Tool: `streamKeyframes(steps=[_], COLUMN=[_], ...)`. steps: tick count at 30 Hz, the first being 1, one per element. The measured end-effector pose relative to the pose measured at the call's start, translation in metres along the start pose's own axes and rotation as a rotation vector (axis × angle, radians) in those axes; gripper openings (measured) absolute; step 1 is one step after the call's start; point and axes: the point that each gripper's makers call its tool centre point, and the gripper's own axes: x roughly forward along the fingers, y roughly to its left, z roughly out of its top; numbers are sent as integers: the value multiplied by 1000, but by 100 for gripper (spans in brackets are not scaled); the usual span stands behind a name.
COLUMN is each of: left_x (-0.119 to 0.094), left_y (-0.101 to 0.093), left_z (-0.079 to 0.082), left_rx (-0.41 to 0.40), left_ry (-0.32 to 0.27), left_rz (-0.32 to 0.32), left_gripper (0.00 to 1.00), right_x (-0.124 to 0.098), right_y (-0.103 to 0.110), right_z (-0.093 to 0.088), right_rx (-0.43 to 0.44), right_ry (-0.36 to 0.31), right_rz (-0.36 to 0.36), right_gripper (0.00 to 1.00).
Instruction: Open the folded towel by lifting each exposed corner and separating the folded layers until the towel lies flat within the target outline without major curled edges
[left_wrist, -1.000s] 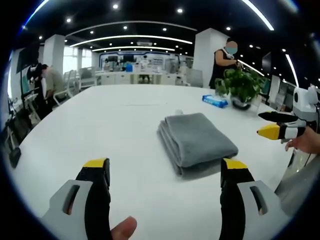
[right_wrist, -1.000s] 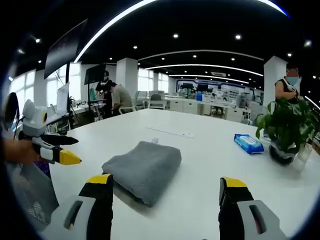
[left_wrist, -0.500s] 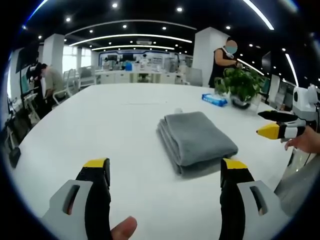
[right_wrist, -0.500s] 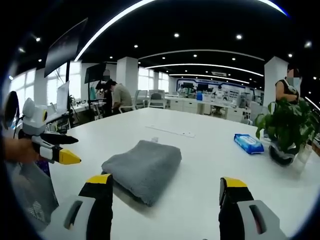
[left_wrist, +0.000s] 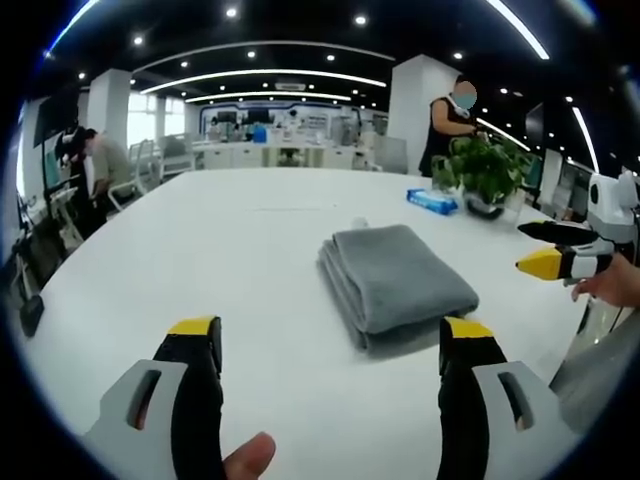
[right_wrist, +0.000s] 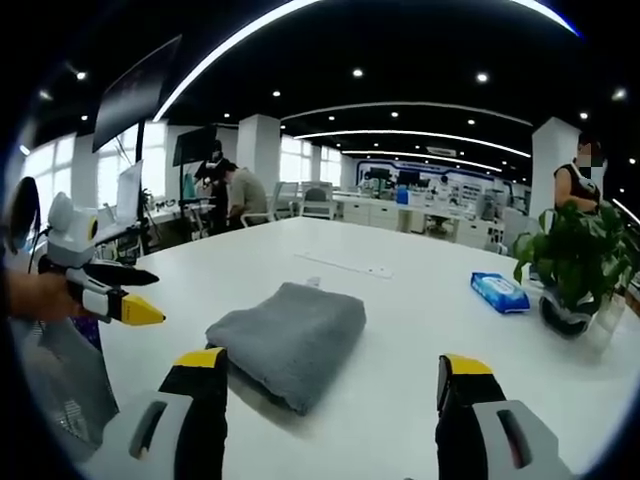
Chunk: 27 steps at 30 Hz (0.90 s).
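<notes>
Towel (left_wrist: 400, 282) is lying folded on the table (left_wrist: 200, 250), nothing lifted yet. Both grippers, left (left_wrist: 325, 335) and right (right_wrist: 328, 365), are hovering near the towel, jaws spread wide and holding nothing. Next, I judge, one closes on an exposed corner. Beyond the towel, a blue packet (right_wrist: 498, 291) and plant (right_wrist: 575, 262) are sitting.

The towel (left_wrist: 400, 281) is soft grey cloth with a matt, slightly fuzzy nap. The table (left_wrist: 220, 250) has a smooth white top with a faint sheen. The left gripper (left_wrist: 330, 345) has smooth black and yellow plastic jaws. The blue packet (right_wrist: 499, 291) looks like glossy plastic film.
</notes>
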Motion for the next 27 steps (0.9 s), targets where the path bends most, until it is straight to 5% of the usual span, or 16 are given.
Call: streamKeyframes(steps=[14,27], left_x=[-1,-1], left_y=[2,5], left_z=[2,0], left_rx=[3,-4], left_ry=[-6,4], left_rz=[8,17], left_gripper=[87,82], right_x=[1,16], right_y=[15,54], right_z=[8,29], right_rx=[-19,-119], right_ry=[-16,-38], right_rz=[48,167], right_gripper=[79,65])
